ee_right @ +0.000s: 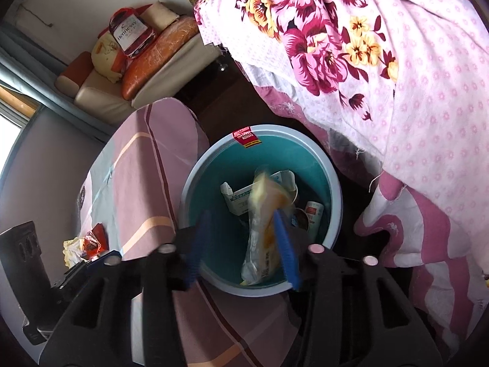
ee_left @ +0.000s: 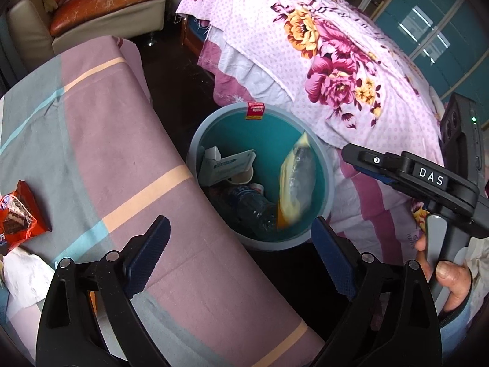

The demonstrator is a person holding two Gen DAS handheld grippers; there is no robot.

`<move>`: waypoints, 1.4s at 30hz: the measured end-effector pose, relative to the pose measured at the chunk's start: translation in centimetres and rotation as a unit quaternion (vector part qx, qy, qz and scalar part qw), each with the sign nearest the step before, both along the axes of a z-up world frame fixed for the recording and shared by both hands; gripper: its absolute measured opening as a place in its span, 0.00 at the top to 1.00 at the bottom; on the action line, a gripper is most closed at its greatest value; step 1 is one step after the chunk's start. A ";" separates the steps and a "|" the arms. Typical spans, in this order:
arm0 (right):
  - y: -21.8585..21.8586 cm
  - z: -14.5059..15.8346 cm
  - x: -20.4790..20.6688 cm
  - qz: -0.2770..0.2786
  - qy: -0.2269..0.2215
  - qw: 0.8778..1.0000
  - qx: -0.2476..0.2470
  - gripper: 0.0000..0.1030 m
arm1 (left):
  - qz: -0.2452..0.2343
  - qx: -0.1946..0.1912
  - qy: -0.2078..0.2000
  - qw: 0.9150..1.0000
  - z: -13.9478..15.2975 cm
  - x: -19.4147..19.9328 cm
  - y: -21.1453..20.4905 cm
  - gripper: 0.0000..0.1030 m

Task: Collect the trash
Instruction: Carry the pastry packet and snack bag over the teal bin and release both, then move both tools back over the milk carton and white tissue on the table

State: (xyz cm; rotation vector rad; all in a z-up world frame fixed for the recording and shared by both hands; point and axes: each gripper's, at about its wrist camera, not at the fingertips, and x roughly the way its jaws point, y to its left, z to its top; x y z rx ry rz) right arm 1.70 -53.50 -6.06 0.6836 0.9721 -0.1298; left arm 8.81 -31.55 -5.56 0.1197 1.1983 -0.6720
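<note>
The yellow and clear snack wrapper (ee_right: pixel 262 229) is a long, crinkled plastic pouch, blurred, inside the teal trash bin (ee_right: pixel 211 165) between the spread blue pads of my right gripper (ee_right: pixel 241 249); the pads do not press on it, so it is released. My left gripper (ee_left: pixel 241 253) is spread wide with nothing between its fingers, above the edge of the striped tablecloth (ee_left: pixel 107 140). The bin also holds a white carton (ee_left: pixel 226 165), a plastic bottle (ee_left: pixel 250 205) and a paper cup (ee_left: pixel 241 177). Only my left camera shows my right hand (ee_left: pixel 449 278) on its handle and the wrapper leaning against the bin's inner wall. An orange snack packet (ee_left: pixel 18 211) and a crumpled white tissue (ee_left: pixel 24 275) lie on the cloth. Only my right camera shows the Hennessy bag (ee_right: pixel 130 35) on the sofa (ee_right: pixel 146 70).
</note>
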 end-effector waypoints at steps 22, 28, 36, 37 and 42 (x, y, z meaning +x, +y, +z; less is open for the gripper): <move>5.6 2.5 0.8 0.040 0.005 0.999 -0.011 0.30 | 0.086 -0.024 -0.009 0.996 1.2 -0.5 10.2 0.09; 9.7 3.1 1.8 0.079 0.009 0.997 -0.024 0.29 | 0.114 -0.025 -0.012 0.993 1.0 -0.7 14.5 0.09; 16.0 3.6 3.6 0.149 0.017 0.988 -0.046 0.29 | 0.155 -0.016 -0.019 0.988 0.6 -1.1 21.6 0.09; 16.8 3.6 3.8 0.158 0.019 0.986 -0.049 0.29 | 0.159 -0.015 -0.021 0.987 0.7 -1.1 22.3 0.09; 22.3 3.7 5.6 0.223 0.029 0.972 -0.069 0.29 | 0.176 0.000 -0.040 0.984 1.1 -1.4 27.2 0.09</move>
